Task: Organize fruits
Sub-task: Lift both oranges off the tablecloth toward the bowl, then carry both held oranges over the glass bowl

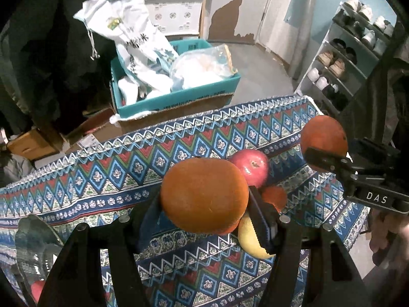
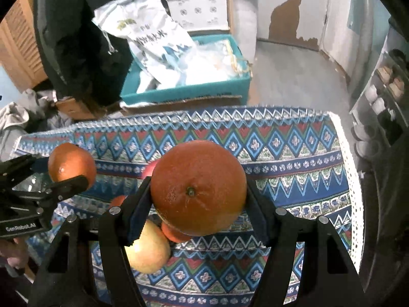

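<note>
Holding one orange apiece, the left gripper (image 1: 204, 217) pinches its orange (image 1: 204, 195) and the right gripper (image 2: 198, 212) pinches the other orange (image 2: 198, 188), both fruits clear above the cloth (image 1: 76, 179). The remaining fruit, a red apple (image 1: 251, 167), a yellow apple (image 2: 148, 250) and a small orange (image 1: 274, 197), sits between and below the two grippers. A glass bowl (image 1: 33, 243) lies at the left gripper's outer side, so I judge that hand nearer to it if the fruit belongs there.

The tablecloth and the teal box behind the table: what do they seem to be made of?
The tablecloth looks like woven fabric, matte, with a printed diamond pattern and a lacy white edge. The teal box seems cardboard: a brown raw flap shows below its coloured wall.
</note>
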The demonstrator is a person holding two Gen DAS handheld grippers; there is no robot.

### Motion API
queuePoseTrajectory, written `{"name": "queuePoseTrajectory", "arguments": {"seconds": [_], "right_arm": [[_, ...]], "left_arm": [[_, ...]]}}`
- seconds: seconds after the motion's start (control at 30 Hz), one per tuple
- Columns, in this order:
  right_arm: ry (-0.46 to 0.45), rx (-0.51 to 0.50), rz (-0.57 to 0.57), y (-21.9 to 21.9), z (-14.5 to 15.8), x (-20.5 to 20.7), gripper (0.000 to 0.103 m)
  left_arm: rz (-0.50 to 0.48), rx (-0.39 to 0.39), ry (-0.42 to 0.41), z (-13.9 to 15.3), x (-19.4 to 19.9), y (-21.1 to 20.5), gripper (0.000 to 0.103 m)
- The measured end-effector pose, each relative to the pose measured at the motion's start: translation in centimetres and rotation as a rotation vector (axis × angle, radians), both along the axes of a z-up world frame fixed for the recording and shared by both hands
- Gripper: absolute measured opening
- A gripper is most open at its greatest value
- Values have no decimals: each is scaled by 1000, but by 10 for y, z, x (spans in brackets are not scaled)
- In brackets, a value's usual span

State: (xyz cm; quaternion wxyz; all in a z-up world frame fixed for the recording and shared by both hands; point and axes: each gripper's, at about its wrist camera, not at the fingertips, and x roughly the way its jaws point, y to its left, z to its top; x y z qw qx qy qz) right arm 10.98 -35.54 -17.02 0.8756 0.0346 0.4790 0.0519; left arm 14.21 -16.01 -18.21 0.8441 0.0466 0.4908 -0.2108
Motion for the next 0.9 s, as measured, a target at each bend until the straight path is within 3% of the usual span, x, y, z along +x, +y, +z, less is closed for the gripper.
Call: {"name": "queuePoseTrajectory", "arguments": {"seconds": [0.9], "right_arm": [[-187,20,116,60,86,-38,69]], "left_arm": [[71,-57,-126,78,-55,66,67]]}}
